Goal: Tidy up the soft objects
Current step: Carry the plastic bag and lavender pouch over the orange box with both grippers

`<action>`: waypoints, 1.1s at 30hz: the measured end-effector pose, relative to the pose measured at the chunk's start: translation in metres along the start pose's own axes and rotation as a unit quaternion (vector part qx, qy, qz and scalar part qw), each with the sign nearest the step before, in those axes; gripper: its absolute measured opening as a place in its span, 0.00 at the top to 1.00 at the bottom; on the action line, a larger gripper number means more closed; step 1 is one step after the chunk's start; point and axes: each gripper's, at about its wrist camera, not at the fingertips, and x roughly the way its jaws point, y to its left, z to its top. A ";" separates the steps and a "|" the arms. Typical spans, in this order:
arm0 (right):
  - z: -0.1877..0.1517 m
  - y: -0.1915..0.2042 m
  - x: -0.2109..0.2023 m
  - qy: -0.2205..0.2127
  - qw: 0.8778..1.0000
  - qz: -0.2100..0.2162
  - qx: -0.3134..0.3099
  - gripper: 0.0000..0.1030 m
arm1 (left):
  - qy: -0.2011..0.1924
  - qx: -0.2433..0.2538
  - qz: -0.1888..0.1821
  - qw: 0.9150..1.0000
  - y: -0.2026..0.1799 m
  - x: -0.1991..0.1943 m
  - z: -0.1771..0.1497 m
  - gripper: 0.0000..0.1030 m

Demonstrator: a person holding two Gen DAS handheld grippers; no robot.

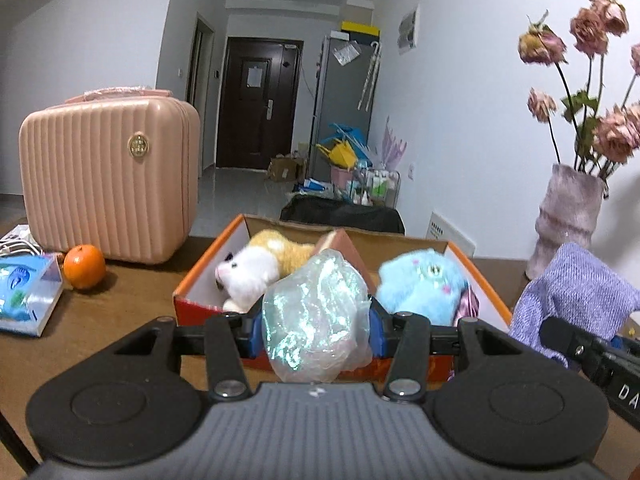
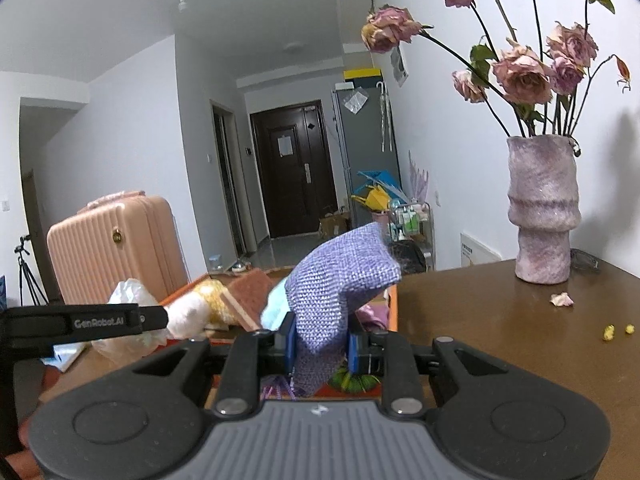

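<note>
My left gripper [image 1: 316, 326] is shut on a crumpled iridescent plastic bag [image 1: 316, 312], held just in front of an orange cardboard box [image 1: 192, 276]. Inside the box lie a white and yellow plush animal [image 1: 256, 268], a brown sponge block [image 1: 340, 242] and a fluffy blue plush [image 1: 420, 284]. My right gripper [image 2: 322, 346] is shut on a folded purple woven cloth [image 2: 340, 280], raised above the box's right end [image 2: 393, 304]. In the right wrist view the left gripper [image 2: 154, 318] and its bag [image 2: 128, 320] show at the left. The purple cloth [image 1: 576, 292] also appears at the left view's right edge.
A pink ribbed suitcase [image 1: 108, 176] stands on the brown table [image 1: 112, 316] at the back left, with an orange [image 1: 84, 266] and a blue tissue pack [image 1: 24, 292] in front of it. A mauve vase [image 2: 542, 208] of dried roses stands at the right, with petal bits [image 2: 562, 299] nearby.
</note>
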 end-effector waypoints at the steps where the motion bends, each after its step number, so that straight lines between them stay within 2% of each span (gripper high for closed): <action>1: 0.002 0.001 0.002 -0.002 1.000 0.002 0.002 0.78 | -0.003 -0.002 0.001 1.000 0.000 0.002 0.003 0.53; 12: 0.028 0.022 0.046 -0.026 0.999 0.023 0.022 0.78 | -0.014 -0.021 0.012 1.000 0.009 0.032 0.023 0.53; 25: 0.049 0.036 0.124 -0.020 0.999 0.027 0.035 0.78 | -0.006 -0.016 0.040 0.999 0.018 0.087 0.036 0.53; 33: 0.054 0.032 0.173 0.000 0.999 0.006 0.039 0.78 | -0.001 0.009 0.051 0.999 0.014 0.118 0.036 0.53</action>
